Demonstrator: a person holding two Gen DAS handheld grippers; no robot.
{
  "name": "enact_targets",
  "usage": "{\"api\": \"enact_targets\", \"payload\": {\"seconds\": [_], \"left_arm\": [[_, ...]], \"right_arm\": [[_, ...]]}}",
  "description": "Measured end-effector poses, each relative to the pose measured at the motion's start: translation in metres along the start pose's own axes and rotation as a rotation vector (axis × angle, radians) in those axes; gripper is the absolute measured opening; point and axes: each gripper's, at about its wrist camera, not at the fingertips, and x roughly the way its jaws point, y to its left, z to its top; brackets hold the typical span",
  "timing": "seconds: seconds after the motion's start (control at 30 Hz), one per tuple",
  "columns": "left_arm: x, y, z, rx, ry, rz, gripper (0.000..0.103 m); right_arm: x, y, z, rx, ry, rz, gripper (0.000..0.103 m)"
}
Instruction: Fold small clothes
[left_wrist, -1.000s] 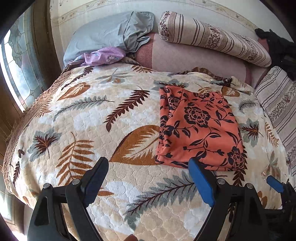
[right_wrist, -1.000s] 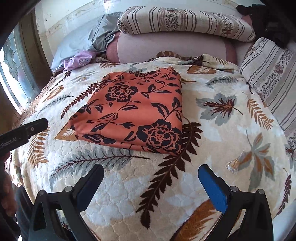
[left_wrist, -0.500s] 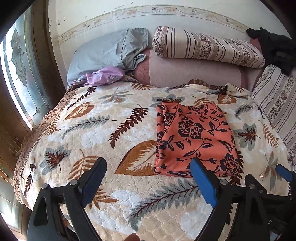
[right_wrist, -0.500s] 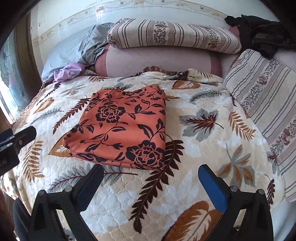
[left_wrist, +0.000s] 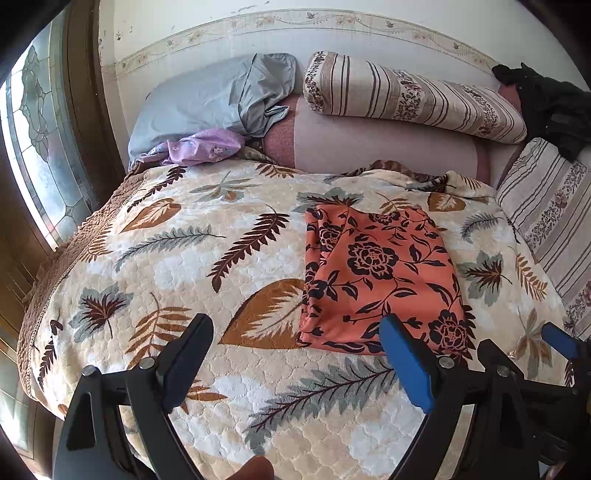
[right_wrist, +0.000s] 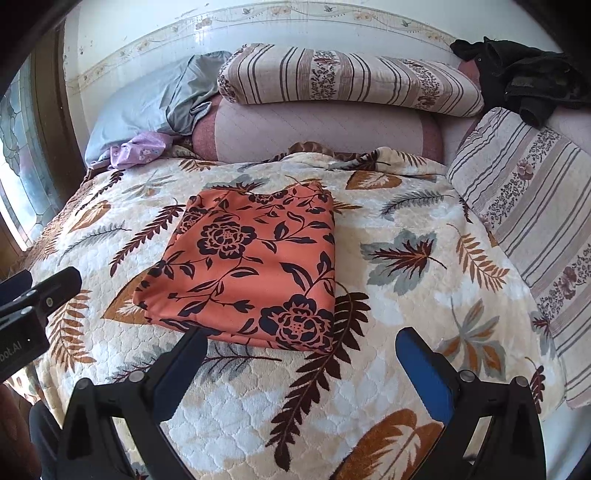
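An orange cloth with dark flowers (left_wrist: 380, 273) lies folded into a flat rectangle on the leaf-patterned bedspread (left_wrist: 207, 266); it also shows in the right wrist view (right_wrist: 255, 266). My left gripper (left_wrist: 297, 341) is open and empty, held above the bedspread just short of the cloth's near edge. My right gripper (right_wrist: 301, 354) is open and empty, held back from the cloth's near edge. Part of the left gripper shows at the left edge of the right wrist view (right_wrist: 40, 291).
A grey-blue pillow (left_wrist: 207, 99), a striped bolster (left_wrist: 406, 96) and a pink cushion (left_wrist: 373, 144) line the headboard wall. A lilac garment (left_wrist: 203, 146) lies at the back left. Black clothing (right_wrist: 524, 81) and a striped pillow (right_wrist: 532, 206) sit on the right. A window (left_wrist: 40, 140) is on the left.
Both grippers have pulled back and up from the bed, so the folded cloth looks smaller and farther. Both stay open; the cloth has not moved.
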Motion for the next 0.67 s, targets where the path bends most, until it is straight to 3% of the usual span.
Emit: {"api": "enact_targets", "payload": {"seconds": [0.33,0.67], "left_arm": [[0.005,-0.005,0.003,0.013,-0.001,-0.004,0.092],[0.003,-0.008,0.012,0.026,-0.052,-0.011,0.092]], "right_arm": [[0.007,0.001,0.006,0.001,0.002,-0.008,0.103],[0.013,0.004,0.013,-0.003,0.001,-0.001,0.103]]}}
